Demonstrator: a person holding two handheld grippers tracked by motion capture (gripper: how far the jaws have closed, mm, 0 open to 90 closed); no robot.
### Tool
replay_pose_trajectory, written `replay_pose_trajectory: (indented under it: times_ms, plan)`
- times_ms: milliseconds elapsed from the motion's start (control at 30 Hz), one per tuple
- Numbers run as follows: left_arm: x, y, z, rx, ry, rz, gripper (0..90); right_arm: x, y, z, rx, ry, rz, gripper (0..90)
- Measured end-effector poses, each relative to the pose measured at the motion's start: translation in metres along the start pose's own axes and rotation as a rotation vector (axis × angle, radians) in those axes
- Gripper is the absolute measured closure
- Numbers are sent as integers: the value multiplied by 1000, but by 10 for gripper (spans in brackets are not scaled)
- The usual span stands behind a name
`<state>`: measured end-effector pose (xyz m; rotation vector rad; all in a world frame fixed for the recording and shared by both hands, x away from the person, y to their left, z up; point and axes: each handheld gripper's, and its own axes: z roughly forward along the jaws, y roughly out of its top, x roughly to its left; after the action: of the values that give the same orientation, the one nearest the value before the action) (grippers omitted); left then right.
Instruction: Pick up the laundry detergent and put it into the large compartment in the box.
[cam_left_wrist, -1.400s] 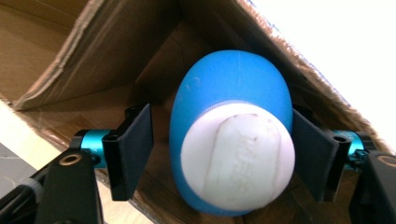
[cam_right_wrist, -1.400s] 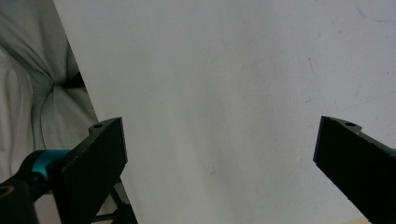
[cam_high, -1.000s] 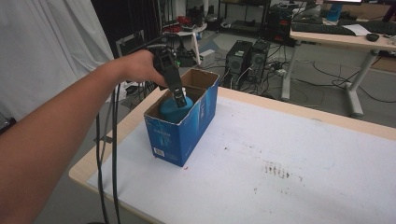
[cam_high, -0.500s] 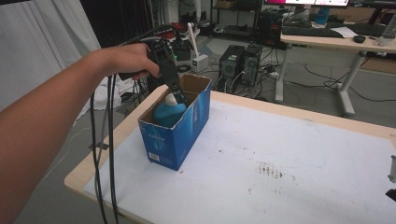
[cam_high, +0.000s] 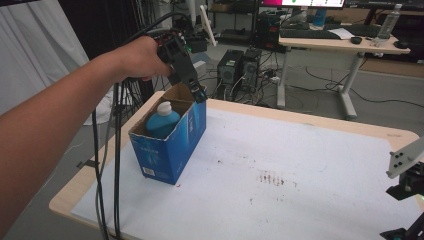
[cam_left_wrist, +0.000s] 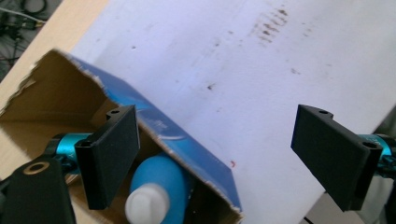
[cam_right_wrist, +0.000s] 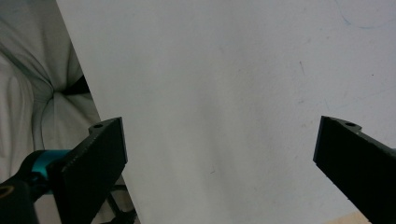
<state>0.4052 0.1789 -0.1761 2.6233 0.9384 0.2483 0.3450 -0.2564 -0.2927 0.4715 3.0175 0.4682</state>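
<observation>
A blue cardboard box (cam_high: 170, 145) stands open-topped on the white table's left part, with a blue bottle with a white cap (cam_high: 162, 119) upright inside it. My left gripper (cam_high: 198, 93) hangs just above the box's far rim, apart from the bottle. Its jaws have just been opening and nothing is gripped between them. In the left gripper view the open left gripper (cam_left_wrist: 219, 156) looks down past the box wall (cam_left_wrist: 187, 149) at the bottle (cam_left_wrist: 159, 184). My right gripper (cam_high: 407, 192) rests at the table's near right edge, and in the right gripper view the right gripper (cam_right_wrist: 219, 163) is open over bare table.
The white table top (cam_high: 300, 150) has a patch of dark stains (cam_high: 272, 178) near its middle. Black cables (cam_high: 117, 165) hang from the left gripper past the table's left edge. Desks, computer towers and a water bottle stand behind the table.
The left gripper has lifted out of the box and let go of the blue bottle, which stays inside. Its jaws stand wider. The right gripper's plate has come into view at the right edge.
</observation>
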Motion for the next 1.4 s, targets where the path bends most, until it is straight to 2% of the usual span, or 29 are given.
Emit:
replay_pose_trajectory:
  times_ms: [67, 133, 300, 367, 533, 633, 967, 1167, 1233, 1400]
  plan:
    - [-3, 6, 2, 9, -12, 3, 137, 0, -1, 0, -4, -1, 2, 18]
    - [-7, 16, 4, 24, -11, 12, 60, 0, -1, -1, -7, -2, 7, 18]
    - [-12, 27, 4, 23, -18, 24, 58, 1, -3, -3, -11, -4, 11, 18]
    - [-15, 36, 4, 16, -1, 23, 15, 0, -4, -3, -11, -5, 11, 18]
    - [-24, 51, 7, 18, 9, 48, 16, 0, -4, -4, -21, -7, 17, 18]
    - [-29, 60, 17, 47, 14, 47, 16, -1, -4, -4, -23, -7, 16, 18]
    - [-45, 87, 56, 100, -23, 55, 16, -5, 2, -1, -17, -5, 27, 18]
    - [-56, 99, 77, 121, -54, 85, 16, -6, 3, 1, -15, -3, 27, 18]
    - [-59, 102, 83, 129, -52, 88, 16, -6, 3, 1, -16, -5, 30, 18]
    - [-65, 107, 96, 124, -74, 75, 16, -6, 3, 2, -20, -7, 31, 18]
